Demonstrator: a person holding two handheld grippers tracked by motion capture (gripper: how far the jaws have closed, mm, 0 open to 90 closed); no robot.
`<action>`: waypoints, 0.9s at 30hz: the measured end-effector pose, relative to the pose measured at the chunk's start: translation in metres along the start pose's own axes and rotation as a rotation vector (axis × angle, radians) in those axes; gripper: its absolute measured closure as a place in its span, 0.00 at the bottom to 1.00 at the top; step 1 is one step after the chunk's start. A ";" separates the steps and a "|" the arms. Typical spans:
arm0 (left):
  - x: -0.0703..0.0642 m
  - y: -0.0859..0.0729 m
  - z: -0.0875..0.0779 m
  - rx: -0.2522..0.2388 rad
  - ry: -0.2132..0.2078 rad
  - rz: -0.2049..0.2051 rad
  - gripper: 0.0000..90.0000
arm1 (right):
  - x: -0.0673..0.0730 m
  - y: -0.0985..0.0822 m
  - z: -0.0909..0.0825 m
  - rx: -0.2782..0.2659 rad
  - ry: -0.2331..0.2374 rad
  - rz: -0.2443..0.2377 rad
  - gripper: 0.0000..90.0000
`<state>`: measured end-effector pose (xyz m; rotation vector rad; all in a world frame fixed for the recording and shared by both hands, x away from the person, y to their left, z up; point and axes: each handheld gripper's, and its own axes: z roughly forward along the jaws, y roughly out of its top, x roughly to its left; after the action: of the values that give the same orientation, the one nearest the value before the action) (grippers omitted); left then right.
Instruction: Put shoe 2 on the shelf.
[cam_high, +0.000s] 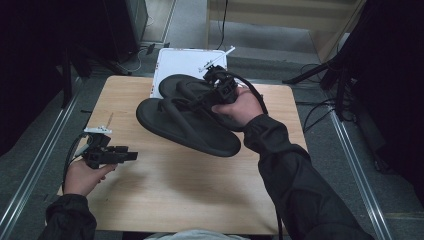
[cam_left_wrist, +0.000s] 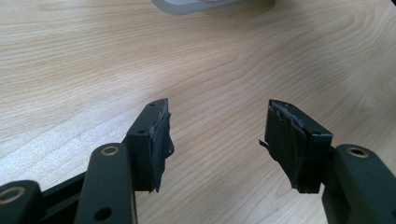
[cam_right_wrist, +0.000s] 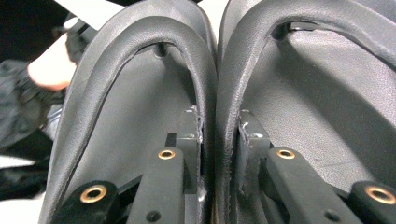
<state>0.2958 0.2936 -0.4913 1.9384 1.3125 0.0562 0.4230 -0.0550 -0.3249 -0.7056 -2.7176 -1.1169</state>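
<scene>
The right gripper (cam_high: 207, 98) is clamped on a pair of black flip-flops (cam_high: 187, 117), its two jaws pinching together the inner straps (cam_right_wrist: 215, 116) of both sandals where they meet side by side. In the right gripper view one jaw sits inside each strap's arch, with the soles spreading away on either side of the pads. From above, the pair hangs from that grip over the far middle of the wooden table (cam_high: 165, 190); whether the lower sole touches the wood I cannot tell. Just beyond the gripper lies a white board (cam_high: 185, 62) at the table's far edge. The left gripper (cam_high: 131, 156) is well apart from the sandals, near the table's left edge, its jaws spread wide with nothing but bare wood between the pads (cam_left_wrist: 159, 140).
</scene>
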 end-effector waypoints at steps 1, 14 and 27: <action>0.000 0.000 0.000 0.001 0.000 0.001 0.45 | -0.002 0.002 0.000 -0.004 -0.013 0.011 0.84; 0.000 0.001 0.001 0.002 -0.008 0.006 0.45 | -0.037 0.028 0.000 -0.063 -0.147 0.155 0.84; -0.002 0.002 0.003 0.012 -0.020 0.013 0.45 | -0.060 0.057 0.017 -0.112 -0.378 0.375 0.84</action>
<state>0.2982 0.2901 -0.4915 1.9529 1.2904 0.0352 0.5036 -0.0305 -0.3183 -1.5064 -2.6446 -1.1415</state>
